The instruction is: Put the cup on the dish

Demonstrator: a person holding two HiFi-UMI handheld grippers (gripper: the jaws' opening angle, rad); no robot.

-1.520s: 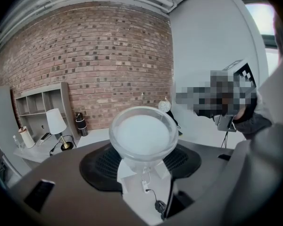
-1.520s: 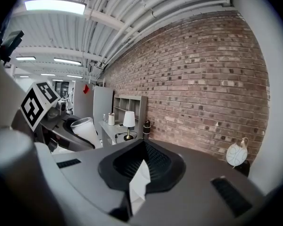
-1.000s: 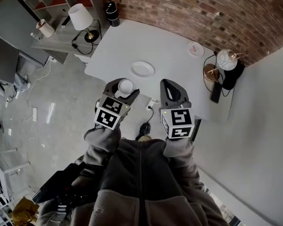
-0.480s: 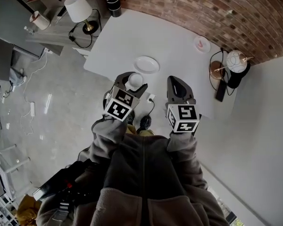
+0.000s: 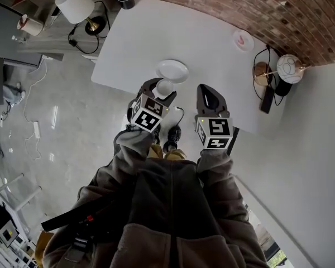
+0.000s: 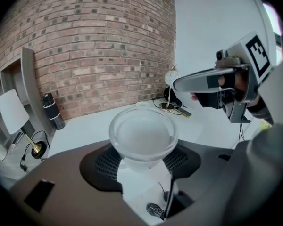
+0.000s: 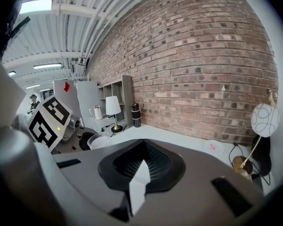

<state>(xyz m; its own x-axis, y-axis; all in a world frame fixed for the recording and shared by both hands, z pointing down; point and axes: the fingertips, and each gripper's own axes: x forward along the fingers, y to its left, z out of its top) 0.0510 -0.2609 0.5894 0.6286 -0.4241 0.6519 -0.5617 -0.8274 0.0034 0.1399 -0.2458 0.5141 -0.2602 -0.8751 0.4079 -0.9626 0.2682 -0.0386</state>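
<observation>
a brick wall [image 5: 223,4] runs along the 12 o'clock side of a white tabletop [image 5: 156,32]. in the head view the person's grey sleeves [image 5: 173,194] fill the 6 o'clock half. a lamp with a white shade [image 5: 73,4] stands off the tabletop at 10 o'clock, and a globe lamp [image 5: 290,68] stands at 3 o'clock.

the left claw [image 5: 161,88] hangs over the tabletop's 6 o'clock edge, its jaws pinching a frosted white cup [image 5: 165,87] low on its body. the cup is upright with its mouth up. the right claw [image 5: 207,94] is beside it at 3 o'clock, apart from it, with its jaws pressed nearly together, only a thin slit between them and nothing in it.

the white dish [image 5: 172,70] lies bare on the tabletop just at 12 o'clock of the cup. the cup is near the dish rim but not on it. a small saucer with a pink mark [image 5: 243,40] sits well apart, at 2 o'clock from the dish.
</observation>
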